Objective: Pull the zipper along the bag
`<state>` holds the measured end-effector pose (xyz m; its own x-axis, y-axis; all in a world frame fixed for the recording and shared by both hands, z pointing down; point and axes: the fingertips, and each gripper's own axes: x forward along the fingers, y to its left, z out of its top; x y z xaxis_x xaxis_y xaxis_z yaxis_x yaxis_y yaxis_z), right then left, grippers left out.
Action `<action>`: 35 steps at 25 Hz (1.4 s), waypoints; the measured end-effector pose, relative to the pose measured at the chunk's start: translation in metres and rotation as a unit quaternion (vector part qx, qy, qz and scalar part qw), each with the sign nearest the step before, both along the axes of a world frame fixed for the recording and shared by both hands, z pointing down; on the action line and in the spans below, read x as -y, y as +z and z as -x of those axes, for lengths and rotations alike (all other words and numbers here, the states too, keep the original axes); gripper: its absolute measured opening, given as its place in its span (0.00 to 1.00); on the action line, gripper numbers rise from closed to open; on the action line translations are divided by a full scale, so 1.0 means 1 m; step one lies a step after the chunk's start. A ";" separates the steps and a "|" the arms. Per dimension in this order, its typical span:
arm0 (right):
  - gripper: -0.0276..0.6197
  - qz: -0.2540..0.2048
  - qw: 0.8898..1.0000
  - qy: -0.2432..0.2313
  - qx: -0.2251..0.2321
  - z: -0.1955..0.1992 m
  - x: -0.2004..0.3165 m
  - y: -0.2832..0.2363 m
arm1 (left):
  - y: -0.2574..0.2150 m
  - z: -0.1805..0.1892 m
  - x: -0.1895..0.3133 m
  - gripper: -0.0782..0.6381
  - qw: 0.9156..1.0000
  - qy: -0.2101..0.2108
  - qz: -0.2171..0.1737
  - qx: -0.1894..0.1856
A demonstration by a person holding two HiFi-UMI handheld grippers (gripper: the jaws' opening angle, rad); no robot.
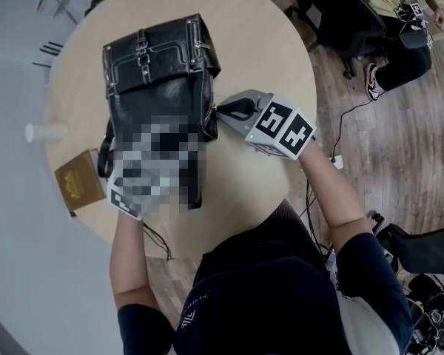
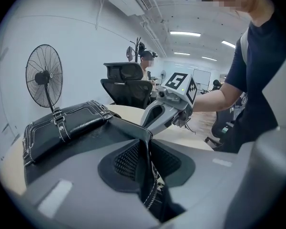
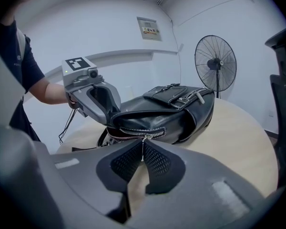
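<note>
The person stands at the near edge of a round pale wooden table, a gripper in each hand. Both grippers reach in to the same end of the bag.

The left gripper has its jaws drawn narrow on a fold of the bag's black edge. The leather runs straight down between the ribbed pads, and a line of zipper teeth shows just below them. The right gripper comes in from the other side. Its jaws are almost together and pinch the small metal zipper pull right at their tips. The two grippers sit close, facing one another across the bag's corner.

The bag lies on its back near the middle of the table, nearer the left. It is glossy black leather with white stitching along the seams. Its front flap is crossed by two straps with silver buckles at the end away from the person. The zipper is a silver-toothed line along the bag's side edge. I cannot tell how much of it is closed.

A small brown book lies just beside the bag at the table's left rim, with a white cup on its side a little beyond. Farther off stand a pedestal fan by the wall and a black office chair beyond the table.
</note>
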<state>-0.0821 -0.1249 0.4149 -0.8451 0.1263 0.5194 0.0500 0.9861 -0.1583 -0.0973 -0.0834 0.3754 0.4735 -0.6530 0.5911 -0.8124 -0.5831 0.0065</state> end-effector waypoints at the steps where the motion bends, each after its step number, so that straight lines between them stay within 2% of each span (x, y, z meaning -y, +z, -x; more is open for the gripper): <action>1: 0.06 -0.001 1.000 -0.001 -0.001 0.000 -0.002 0.000 | 0.000 0.000 0.000 0.24 1.000 0.001 0.001 -0.001; 7: 0.06 -0.008 0.999 -0.038 -0.001 0.002 -0.033 0.000 | 0.005 -0.001 -0.001 0.24 1.000 0.009 0.011 -0.001; 13: 0.06 -0.013 1.000 -0.026 0.004 -0.002 -0.039 0.000 | 0.007 -0.004 -0.003 0.25 0.999 0.016 0.029 -0.008; 17: 0.06 -0.015 0.999 -0.042 0.003 -0.001 -0.048 0.001 | 0.008 -0.005 -0.004 0.25 0.999 0.024 0.036 -0.020; 26: 0.06 -0.003 0.999 -0.050 0.014 0.004 -0.067 0.003 | 0.008 -0.007 -0.007 0.25 0.995 0.073 0.064 -0.001; 35: 0.06 -0.003 0.999 -0.044 0.028 0.001 -0.066 0.006 | 0.010 -0.002 -0.006 0.26 0.994 0.075 0.070 -0.042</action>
<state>-0.0836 -0.0592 0.4208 -0.8582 0.1990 0.4731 0.1454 0.9783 -0.1479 -0.0950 -0.0770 0.3856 0.6108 -0.4863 0.6249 -0.7097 -0.6861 0.1598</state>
